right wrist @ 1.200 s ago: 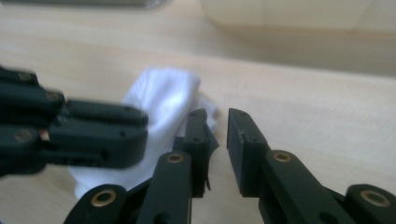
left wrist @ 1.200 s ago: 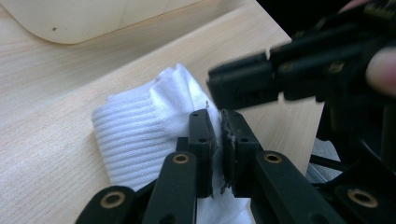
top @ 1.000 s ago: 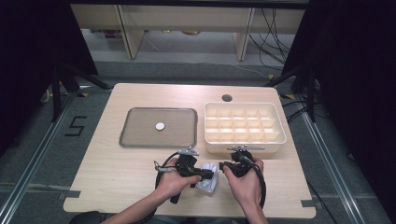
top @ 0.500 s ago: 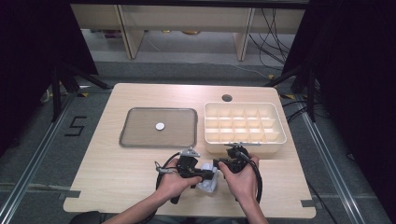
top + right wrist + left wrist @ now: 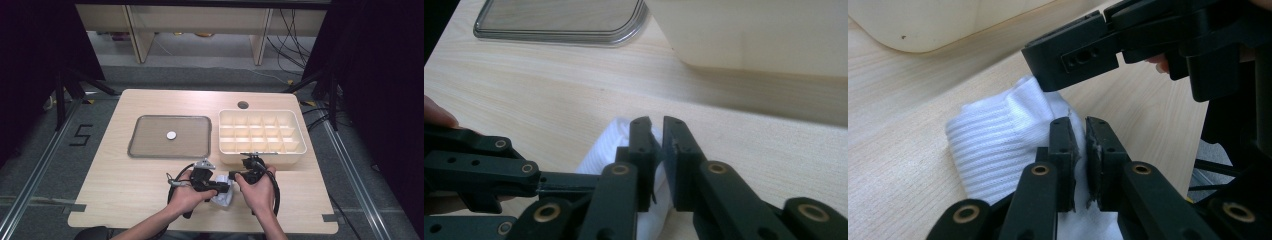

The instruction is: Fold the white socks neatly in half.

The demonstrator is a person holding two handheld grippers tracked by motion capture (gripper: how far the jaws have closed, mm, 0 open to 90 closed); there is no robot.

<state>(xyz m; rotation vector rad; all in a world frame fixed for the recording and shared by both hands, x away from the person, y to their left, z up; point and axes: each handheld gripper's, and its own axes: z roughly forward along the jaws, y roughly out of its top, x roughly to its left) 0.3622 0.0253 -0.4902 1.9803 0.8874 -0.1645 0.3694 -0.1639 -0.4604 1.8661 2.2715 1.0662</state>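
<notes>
A white ribbed cloth [image 5: 223, 197] lies bunched near the table's front edge, between both hands. My left gripper [image 5: 226, 189] points right and is shut on a fold of the cloth [image 5: 993, 145], its jaws [image 5: 1082, 122] almost touching. My right gripper [image 5: 233, 176] points left toward it. Its jaws [image 5: 657, 122] have just been closing and now pinch the cloth [image 5: 606, 145] between the pads. In the left gripper view the right gripper [image 5: 1083, 55] hangs just above the cloth. The left gripper [image 5: 479, 165] sits at the lower left of the right gripper view.
A grey tray [image 5: 145, 150] with a small white disc [image 5: 171, 135] lies left of centre. A cream compartment box [image 5: 260, 156] stands just beyond the right hand. The table has a round hole [image 5: 243, 105] near its far edge.
The right hand has edged slightly left toward the left gripper and the cloth. The left hand has stayed still.
</notes>
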